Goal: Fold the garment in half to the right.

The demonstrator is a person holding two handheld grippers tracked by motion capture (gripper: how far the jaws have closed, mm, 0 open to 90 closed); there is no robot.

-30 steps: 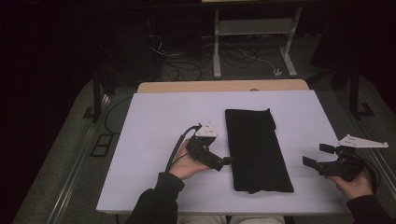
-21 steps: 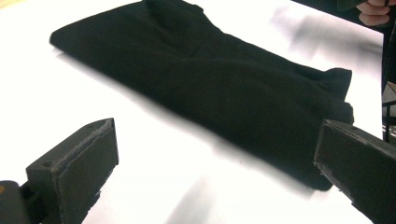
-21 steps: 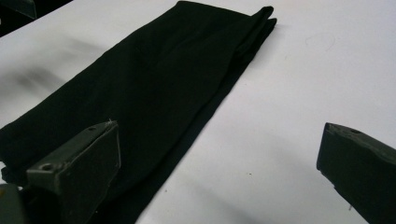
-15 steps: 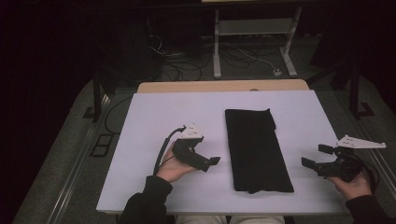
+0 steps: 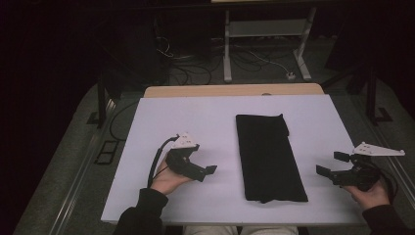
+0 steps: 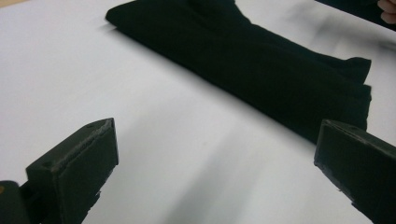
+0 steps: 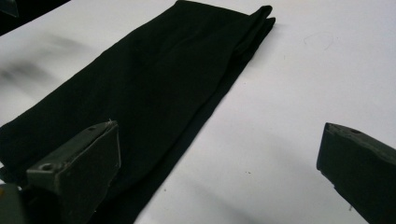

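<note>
High view, bottom of the frame first: the person's left hand [image 5: 166, 178] holds the left claw [image 5: 208, 171] at lower centre-left, just above the white rectangular worktop [image 5: 195, 117], with its jaws pointing right toward the cloth. At lower right the right claw [image 5: 333, 164] sits in the right hand [image 5: 372, 193], aimed left, jaws spread wide. Neither claw holds anything.

Between them, slightly right of centre, lies the black fabric folded into a long narrow strip [image 5: 269, 156]. It runs from the lower middle of the frame up toward the centre, flat on the worktop and apart from both claws. Its near end looks a little uneven and its far end shows a small bump at the upper right corner.

Left claw view: the jaws stand wide apart at the bottom corners, bare worktop between them, and the folded black strip [image 6: 243, 65] crosses the upper half of the frame. Right claw view: jaws equally wide, with the strip [image 7: 154, 98] slanting from lower left to upper centre, stacked layers visible at its far end.

The work seems to sit between folds: the strip is laid out and both claws are free. A next fold would likely call for each claw to close in on one end's corners, pinching all layers together before lifting.
</note>
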